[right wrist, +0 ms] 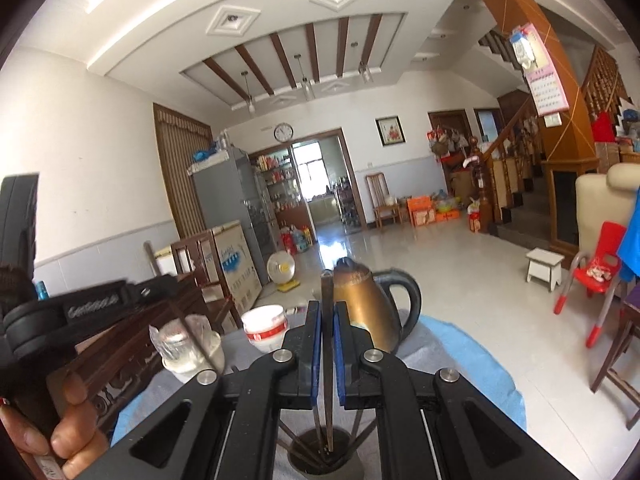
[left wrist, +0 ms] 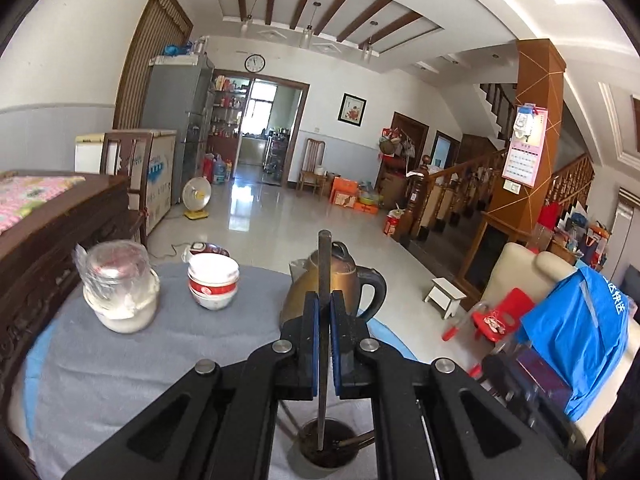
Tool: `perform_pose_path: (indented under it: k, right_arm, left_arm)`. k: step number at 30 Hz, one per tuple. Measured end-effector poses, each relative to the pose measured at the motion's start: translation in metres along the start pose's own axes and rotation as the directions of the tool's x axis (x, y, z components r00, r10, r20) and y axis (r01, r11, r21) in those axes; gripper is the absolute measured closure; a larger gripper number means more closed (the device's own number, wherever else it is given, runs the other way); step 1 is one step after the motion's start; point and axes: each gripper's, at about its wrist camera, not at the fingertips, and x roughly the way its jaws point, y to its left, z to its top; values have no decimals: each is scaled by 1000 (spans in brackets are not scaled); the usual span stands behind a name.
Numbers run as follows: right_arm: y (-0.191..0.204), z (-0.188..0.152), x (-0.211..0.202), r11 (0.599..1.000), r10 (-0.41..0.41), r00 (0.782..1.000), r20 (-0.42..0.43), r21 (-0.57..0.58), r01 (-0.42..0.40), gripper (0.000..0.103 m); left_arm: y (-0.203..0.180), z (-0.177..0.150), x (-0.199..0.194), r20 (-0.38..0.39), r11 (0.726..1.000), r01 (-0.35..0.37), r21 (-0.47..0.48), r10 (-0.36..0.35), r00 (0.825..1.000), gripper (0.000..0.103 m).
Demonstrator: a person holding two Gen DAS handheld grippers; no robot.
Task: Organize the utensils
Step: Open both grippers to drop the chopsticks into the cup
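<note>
My left gripper (left wrist: 324,296) is shut on a dark chopstick (left wrist: 324,256) that stands upright between its blue pads. The chopstick's lower end lines up with the dark mouth of a round utensil holder (left wrist: 306,438) below. My right gripper (right wrist: 327,306) is likewise shut on an upright dark chopstick (right wrist: 327,292). Its lower end points into the same holder (right wrist: 298,458), where several other chopsticks lean outward. In the right wrist view, a hand (right wrist: 64,420) holds the left gripper's body (right wrist: 80,308) at the far left.
A grey cloth (left wrist: 140,368) covers the table. On it stand a brass kettle (left wrist: 340,284) with a black handle, stacked red-and-white bowls (left wrist: 214,282) and a glass jar (left wrist: 120,296). Dark wooden furniture (left wrist: 48,256) borders the left. A red chair (left wrist: 504,316) and blue cloth (left wrist: 576,328) are on the right.
</note>
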Motion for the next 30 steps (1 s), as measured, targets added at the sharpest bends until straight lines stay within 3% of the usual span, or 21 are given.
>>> perform_pose_path:
  k: [7,14,16,17,18,21,23,26,28,29,30]
  right_arm:
    - [-16,-24,5,999,12,997,-80,34,-10,97]
    - [-34,-36,9,991,43,986,-160,130,-23,94]
    - [-38,-36,11,986,61,982,-181,164,-31,93]
    - [-40,-37,10,983,70,978,-195,181,-34,93]
    - [-43,-38,9,980,75,976,-203,195,-35,93]
    - [-49,-42,0,970,89,974,-210,240,-37,93]
    - [-54,-43,-13,963,99,975,-200,268,-43,93]
    - [-56,-45,-32,953,106,977,-184,298,-47,81]
    - [-57,-47,-47,949,111,979,-169,312,-54,55]
    - [-57,-49,-55,949,108,982,-158,311,-54,46]
    - [-54,-50,-61,951,100,984,-149,305,-51,44]
  left_arm:
    - [-10,-38,39,-69,999,-42,28,44,997,97]
    - [-15,-60,35,-127,995,-57,86,68,990,95]
    - [-16,-62,25,-129,991,-60,120,75,989,82]
    - [-16,-62,20,-127,989,-63,132,80,989,64]
    - [-14,-64,9,-111,987,-73,141,89,990,52]
    - [-11,-67,-19,-78,981,-89,174,103,992,48]
    - [-10,-71,-35,-79,971,-120,207,139,987,40]
    - [-5,-81,-57,-89,963,-143,231,167,982,31]
    - [-2,-91,-72,-109,952,-170,253,203,973,24]
    - [-1,-97,-80,-117,944,-190,268,228,967,23]
    - [-1,-100,-84,-118,939,-203,277,243,963,23]
